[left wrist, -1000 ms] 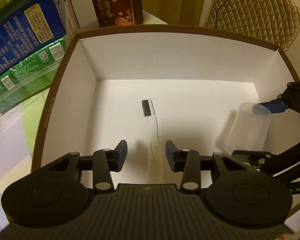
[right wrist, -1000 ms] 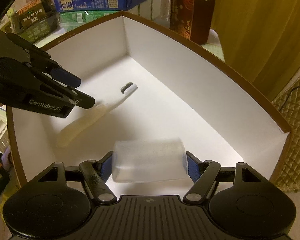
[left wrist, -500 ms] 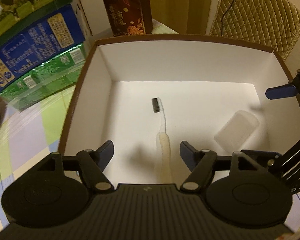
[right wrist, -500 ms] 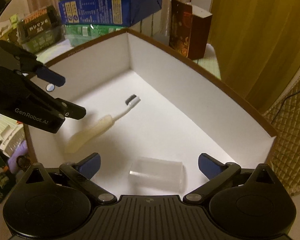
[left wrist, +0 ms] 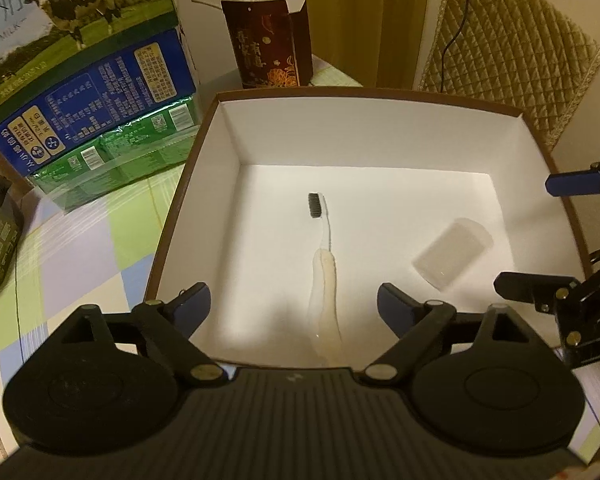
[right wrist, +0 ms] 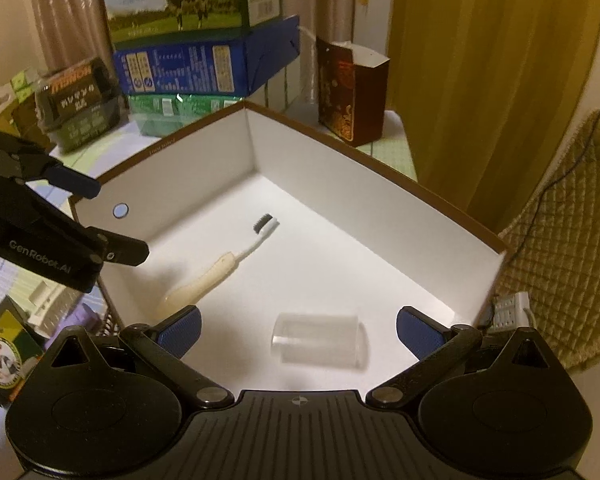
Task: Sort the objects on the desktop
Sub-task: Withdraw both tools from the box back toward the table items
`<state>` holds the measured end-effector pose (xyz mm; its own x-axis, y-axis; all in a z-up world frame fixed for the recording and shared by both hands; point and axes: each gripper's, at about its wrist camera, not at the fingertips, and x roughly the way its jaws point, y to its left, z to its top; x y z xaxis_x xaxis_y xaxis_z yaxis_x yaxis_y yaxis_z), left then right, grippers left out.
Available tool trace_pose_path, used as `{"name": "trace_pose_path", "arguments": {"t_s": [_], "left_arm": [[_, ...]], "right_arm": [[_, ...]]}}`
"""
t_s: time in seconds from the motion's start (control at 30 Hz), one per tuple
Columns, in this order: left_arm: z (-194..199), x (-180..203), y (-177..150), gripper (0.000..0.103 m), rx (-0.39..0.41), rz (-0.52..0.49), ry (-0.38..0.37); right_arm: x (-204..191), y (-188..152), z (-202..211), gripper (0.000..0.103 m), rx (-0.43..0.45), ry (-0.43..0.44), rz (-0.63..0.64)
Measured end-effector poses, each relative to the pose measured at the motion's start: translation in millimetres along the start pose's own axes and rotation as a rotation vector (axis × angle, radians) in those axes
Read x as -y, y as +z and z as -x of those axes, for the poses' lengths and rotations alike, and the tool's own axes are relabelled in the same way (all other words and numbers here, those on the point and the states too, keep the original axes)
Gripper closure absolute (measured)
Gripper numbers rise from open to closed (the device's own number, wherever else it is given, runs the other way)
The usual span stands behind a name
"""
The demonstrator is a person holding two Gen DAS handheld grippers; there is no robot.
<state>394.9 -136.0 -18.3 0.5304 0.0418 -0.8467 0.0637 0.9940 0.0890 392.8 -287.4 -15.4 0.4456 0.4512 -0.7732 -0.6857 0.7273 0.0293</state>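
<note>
Left wrist view: your left claw (left wrist: 294, 307) hangs over the near rim of the box, fingers spread wide, gripping nothing.
Right wrist view: your right claw (right wrist: 298, 331) is spread just as wide above the box's near corner, nothing between its pads.
Box (left wrist: 380, 132): white inside, brown-edged, open-topped, sitting on the desk (left wrist: 80, 240).
Toothbrush (left wrist: 325, 264): lies flat on the box floor, bristles pointing to the far wall, cream handle toward you.
Clear cup (right wrist: 319, 345): on its side on the box floor, well apart from the toothbrush, to its right.
Behind the box: stacked milk cartons (left wrist: 88, 80) and a dark red carton (left wrist: 270, 38).
</note>
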Motion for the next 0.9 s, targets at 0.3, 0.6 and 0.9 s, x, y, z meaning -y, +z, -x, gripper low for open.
{"name": "trace_pose_path", "arguments": {"t_s": [0.3, 0.6, 0.9], "left_arm": [[44, 0, -18, 0.013, 0.056, -0.021, -0.052], [90, -8, -54, 0.013, 0.117, -0.063, -0.037], [122, -16, -86, 0.013, 0.157, -0.068, -0.049]], "right_arm": [[-23, -16, 39, 0.002, 0.036, -0.040, -0.082], [-60, -41, 82, 0.002, 0.082, -0.077, -0.164], [-94, -55, 109, 0.002, 0.107, -0.076, -0.192]]}}
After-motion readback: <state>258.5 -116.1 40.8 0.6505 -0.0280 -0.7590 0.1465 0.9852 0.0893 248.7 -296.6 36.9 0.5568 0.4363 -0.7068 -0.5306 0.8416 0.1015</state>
